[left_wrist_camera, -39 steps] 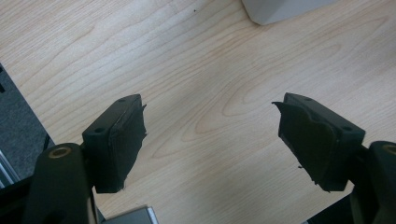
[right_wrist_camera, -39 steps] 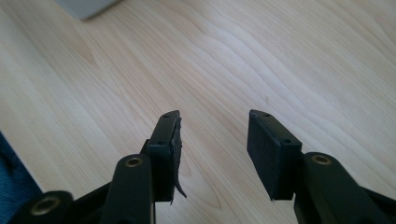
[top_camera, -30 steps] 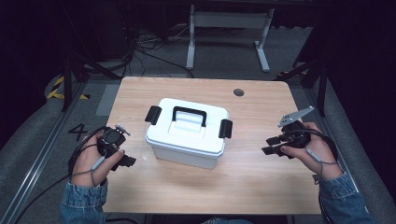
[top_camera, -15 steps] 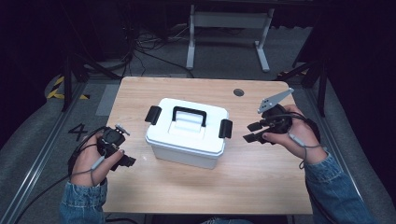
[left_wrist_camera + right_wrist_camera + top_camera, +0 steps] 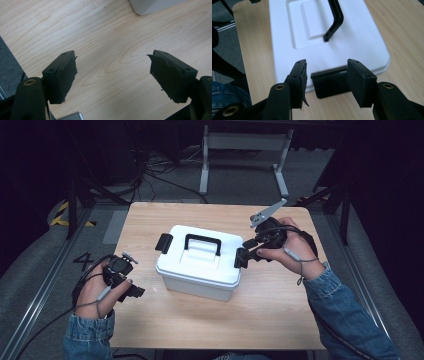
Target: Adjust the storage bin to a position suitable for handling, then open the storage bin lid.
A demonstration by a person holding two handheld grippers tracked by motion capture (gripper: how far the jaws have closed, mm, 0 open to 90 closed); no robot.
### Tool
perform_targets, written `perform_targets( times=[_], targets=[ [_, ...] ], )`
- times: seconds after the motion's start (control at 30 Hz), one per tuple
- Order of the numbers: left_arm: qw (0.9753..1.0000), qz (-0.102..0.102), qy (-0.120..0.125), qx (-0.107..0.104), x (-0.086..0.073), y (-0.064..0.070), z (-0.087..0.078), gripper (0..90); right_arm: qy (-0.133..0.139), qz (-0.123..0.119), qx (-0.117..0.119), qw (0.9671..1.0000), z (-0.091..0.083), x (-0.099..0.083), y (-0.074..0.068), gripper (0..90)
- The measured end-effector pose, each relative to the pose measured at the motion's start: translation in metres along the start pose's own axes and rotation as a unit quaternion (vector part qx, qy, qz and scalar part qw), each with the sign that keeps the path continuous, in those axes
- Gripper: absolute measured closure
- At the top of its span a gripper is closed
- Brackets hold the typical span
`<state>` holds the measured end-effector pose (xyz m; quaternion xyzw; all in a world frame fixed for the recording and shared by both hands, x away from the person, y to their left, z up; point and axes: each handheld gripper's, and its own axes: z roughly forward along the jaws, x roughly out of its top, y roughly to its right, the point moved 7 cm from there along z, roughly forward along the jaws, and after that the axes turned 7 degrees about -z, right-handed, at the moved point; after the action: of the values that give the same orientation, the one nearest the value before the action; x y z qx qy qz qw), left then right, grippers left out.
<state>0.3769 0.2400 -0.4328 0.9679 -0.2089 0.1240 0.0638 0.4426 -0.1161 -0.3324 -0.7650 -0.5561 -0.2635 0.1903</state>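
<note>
I hold the right gripper (image 5: 325,72), jaws apart, astride the black latch (image 5: 329,83) of the white lidded box (image 5: 200,262) at mid-table; nothing unlatched yet; left gripper (image 5: 112,75), jaws apart, rests aside

One readable mark: a floor numeral.
A dark "4" (image 5: 83,259) stood on the grey floor (image 5: 40,270) just left of the wooden table (image 5: 280,320); nothing legible was seen on anything else.
</note>
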Motion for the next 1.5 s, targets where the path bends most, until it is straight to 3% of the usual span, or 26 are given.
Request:
perform_targets(
  times=[0.03, 0.1, 0.33, 0.47, 0.63, 0.83, 1.07, 1.23, 1.27, 1.33, 1.37, 1.5],
  targets=[
    [0.9999, -0.015, -0.004, -0.006, -0.001, 0.001, 0.000, 22.1, -0.001, -0.001, 0.001, 1.0000, 0.002, 0.003, 0.001, 51.5],
    [0.9998, -0.018, -0.004, -0.007, -0.001, 0.000, 0.001, 22.2, -0.007, -0.005, 0.006, 0.9999, 0.012, 0.013, 0.004, 50.6],
    [0.9999, -0.007, -0.007, -0.003, -0.001, -0.001, 0.002, 22.0, -0.015, -0.013, 0.011, 0.9997, 0.035, 0.032, 0.011, 48.7],
    [0.9998, -0.018, 0.004, -0.006, -0.002, -0.001, 0.001, 20.9, -0.015, -0.006, 0.019, 0.9997, 0.049, 0.040, 0.016, 47.9],
    [0.9998, -0.017, 0.004, -0.003, -0.004, -0.002, 0.001, 20.3, -0.019, 0.000, 0.024, 0.9995, 0.064, 0.046, 0.023, 49.3],
    [0.9999, -0.014, 0.005, -0.002, -0.003, -0.002, 0.002, 19.8, -0.027, -0.010, 0.035, 0.9990, 0.077, 0.054, 0.024, 57.1],
    [1.0000, -0.007, 0.002, -0.003, 0.001, 0.001, 0.005, 19.3, -0.046, -0.035, 0.031, 0.9979, 0.087, 0.060, 0.020, 78.6],
    [1.0000, -0.002, 0.007, 0.001, 0.004, -0.001, 0.004, 19.2, -0.057, -0.049, 0.046, 0.9961, 0.092, 0.059, 0.012, 82.8],
    [0.9999, -0.009, 0.005, -0.006, 0.003, 0.001, 0.005, 19.2, -0.058, -0.051, 0.045, 0.9960, 0.092, 0.059, 0.012, 83.0],
    [1.0000, 0.000, 0.004, 0.000, 0.005, -0.001, 0.005, 19.2, -0.055, -0.056, 0.045, 0.9959, 0.092, 0.059, 0.012, 83.5],
    [1.0000, -0.008, 0.003, -0.003, 0.005, 0.001, 0.005, 19.1, -0.056, -0.055, 0.045, 0.9959, 0.092, 0.059, 0.011, 83.7],
    [1.0000, -0.005, 0.008, -0.003, 0.005, 0.000, 0.004, 19.1, -0.056, -0.069, 0.048, 0.9949, 0.091, 0.059, 0.010, 84.2]
  ],
)
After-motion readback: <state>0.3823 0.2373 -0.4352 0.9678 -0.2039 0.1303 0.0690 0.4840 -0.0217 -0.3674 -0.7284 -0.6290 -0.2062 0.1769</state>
